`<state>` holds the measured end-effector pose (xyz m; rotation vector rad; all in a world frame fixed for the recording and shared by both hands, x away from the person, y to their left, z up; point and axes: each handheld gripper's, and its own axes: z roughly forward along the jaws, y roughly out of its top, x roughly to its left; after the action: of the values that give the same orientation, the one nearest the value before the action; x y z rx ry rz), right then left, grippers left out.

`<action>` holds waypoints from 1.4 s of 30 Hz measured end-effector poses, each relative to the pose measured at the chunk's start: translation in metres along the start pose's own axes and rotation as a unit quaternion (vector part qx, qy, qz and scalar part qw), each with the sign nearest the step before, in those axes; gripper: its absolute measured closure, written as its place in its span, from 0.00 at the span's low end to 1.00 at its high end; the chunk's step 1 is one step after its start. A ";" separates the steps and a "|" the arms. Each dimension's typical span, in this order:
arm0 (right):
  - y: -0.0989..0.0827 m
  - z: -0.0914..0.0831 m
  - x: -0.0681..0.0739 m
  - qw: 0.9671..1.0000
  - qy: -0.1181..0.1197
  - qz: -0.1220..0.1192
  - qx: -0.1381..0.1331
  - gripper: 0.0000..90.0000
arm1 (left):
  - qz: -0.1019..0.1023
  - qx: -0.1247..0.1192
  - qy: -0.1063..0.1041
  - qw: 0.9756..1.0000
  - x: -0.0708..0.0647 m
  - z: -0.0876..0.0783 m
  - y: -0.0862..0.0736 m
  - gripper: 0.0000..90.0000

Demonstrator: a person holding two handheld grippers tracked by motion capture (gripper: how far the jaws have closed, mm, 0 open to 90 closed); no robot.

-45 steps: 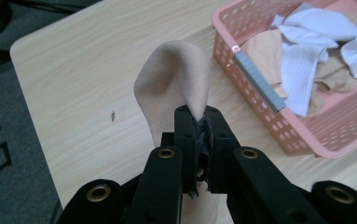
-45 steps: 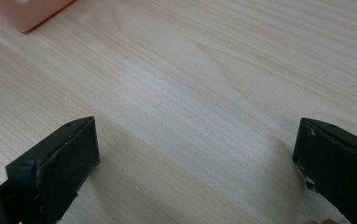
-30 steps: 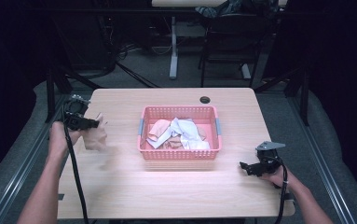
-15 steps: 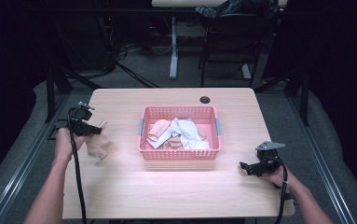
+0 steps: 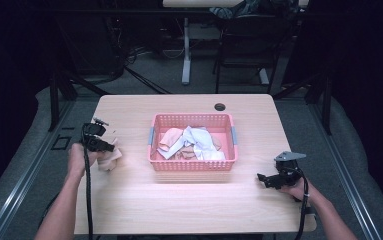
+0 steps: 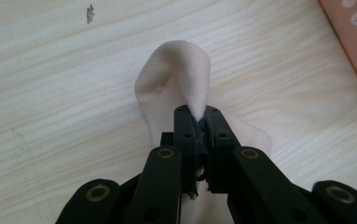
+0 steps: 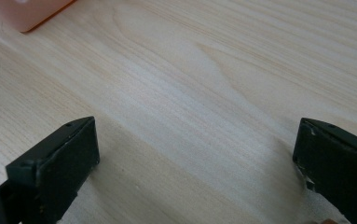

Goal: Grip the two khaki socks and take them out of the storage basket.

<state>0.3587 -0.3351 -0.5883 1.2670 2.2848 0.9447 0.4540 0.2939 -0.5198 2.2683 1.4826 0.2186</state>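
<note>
Cloth (image 6: 176, 79) sits pinched in your left gripper (image 6: 198, 122): in the left gripper view the two black jaws are pressed together on a fold of a beige piece, which rises in a hump above them at the frame's centre, the rest of it draped down onto the wood. In the high view that gripper (image 5: 110, 147) is at the left of the frame, low over the table (image 5: 129, 200), with the beige cloth (image 5: 108, 160) bunched beneath it, just left of the basket (image 5: 154, 162) and apart from its wall.

By the look of it you are at the set-down step of unloading: one piece is out and almost resting on the table. Next, part the jaws so the fold drops free, lift clear without dragging it, then go back over the basket rim for another piece.

Your right gripper (image 7: 195, 163) has its jaws wide apart with only bare wood between them; in the high view it (image 5: 263, 178) rests at the lower right of the frame, well apart from the basket.

Counting: two grippers, one pink basket at the middle of the frame, one beige cloth outside it. Inside lie crumpled cloths (image 5: 191, 142), white and pinkish; four or so, though the tangle hides an exact number. One dark round hole (image 5: 220, 106) marks the far table edge.
</note>
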 end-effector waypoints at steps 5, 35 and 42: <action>0.000 0.000 0.000 1.000 0.000 0.000 0.000 0.00 | -0.007 0.004 -0.004 1.000 0.002 0.007 -0.003 0.94; 0.000 0.000 0.000 1.000 0.000 -0.001 0.000 0.00 | -0.007 -0.089 -0.003 0.996 -0.018 -0.054 0.023 0.09; 0.000 0.000 0.000 1.000 0.000 0.000 0.000 0.00 | 0.019 -0.099 -0.011 0.995 -0.040 -0.059 0.042 0.00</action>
<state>0.3587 -0.3349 -0.5884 1.2670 2.2838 0.9448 0.4517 0.2582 -0.4449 2.1355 1.3436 0.3351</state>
